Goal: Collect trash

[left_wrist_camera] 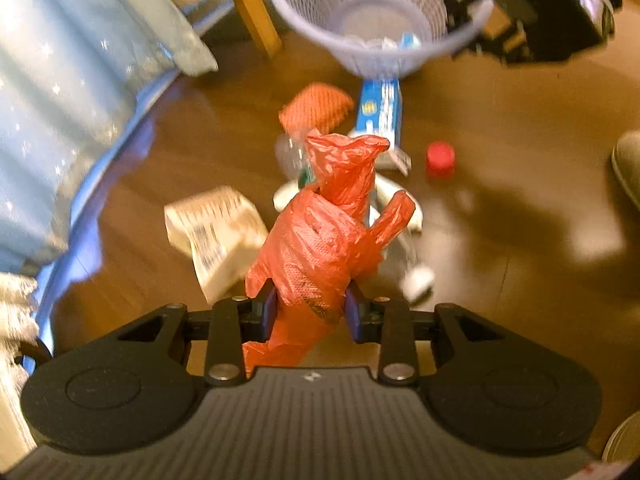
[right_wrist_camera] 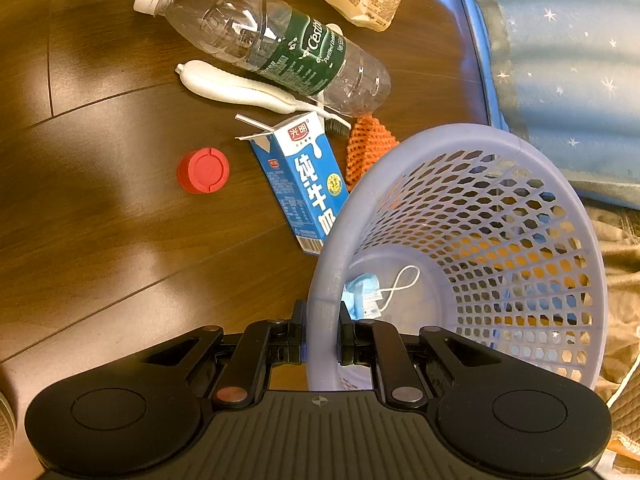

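Left hand-held gripper (left_wrist_camera: 310, 314) clamped on crumpled red plastic bag (left_wrist_camera: 324, 240), right hand-held gripper (right_wrist_camera: 322, 338) pinching basket (right_wrist_camera: 400, 152) rim.

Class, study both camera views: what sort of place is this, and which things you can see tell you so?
Probably a bedroom at home: star-patterned blue bedding hangs beside a wood-plank floor, with a wooden furniture leg nearby. Household litter, such as a bottle and milk carton, lies around a small plastic basket.
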### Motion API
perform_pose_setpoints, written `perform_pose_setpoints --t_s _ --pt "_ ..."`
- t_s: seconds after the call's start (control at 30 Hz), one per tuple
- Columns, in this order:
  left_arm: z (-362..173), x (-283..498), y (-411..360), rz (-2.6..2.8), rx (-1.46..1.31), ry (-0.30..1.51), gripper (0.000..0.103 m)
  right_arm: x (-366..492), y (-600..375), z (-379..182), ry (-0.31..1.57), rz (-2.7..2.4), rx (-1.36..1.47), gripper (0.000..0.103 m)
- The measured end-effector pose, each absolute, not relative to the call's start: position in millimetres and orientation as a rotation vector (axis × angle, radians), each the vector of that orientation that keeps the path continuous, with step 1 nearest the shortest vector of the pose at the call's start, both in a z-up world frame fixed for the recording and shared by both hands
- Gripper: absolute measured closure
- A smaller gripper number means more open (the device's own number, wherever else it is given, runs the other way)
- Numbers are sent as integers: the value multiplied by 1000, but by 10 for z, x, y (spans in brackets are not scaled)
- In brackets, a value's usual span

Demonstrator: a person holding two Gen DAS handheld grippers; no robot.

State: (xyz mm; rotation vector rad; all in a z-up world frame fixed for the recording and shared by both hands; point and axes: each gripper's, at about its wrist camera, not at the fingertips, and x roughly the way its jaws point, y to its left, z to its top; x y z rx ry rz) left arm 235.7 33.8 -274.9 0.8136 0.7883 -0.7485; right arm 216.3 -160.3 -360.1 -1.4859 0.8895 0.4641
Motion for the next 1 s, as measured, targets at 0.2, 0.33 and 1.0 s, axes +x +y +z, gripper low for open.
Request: perform_pose_setpoints --t_s 0.2,0.33,1.0 --pt "-2492 2389 104 -772 813 716 74 2159 -1613 -3586 889 461 -1478 94" --pt "-2371 2427 -59 -796 820 673 74 2146 -1617 -3580 889 462 -1472 94" --pt "-2100 2593 -716 -913 868 519 74 2171 -1635 -3474 909 457 -1390 94"
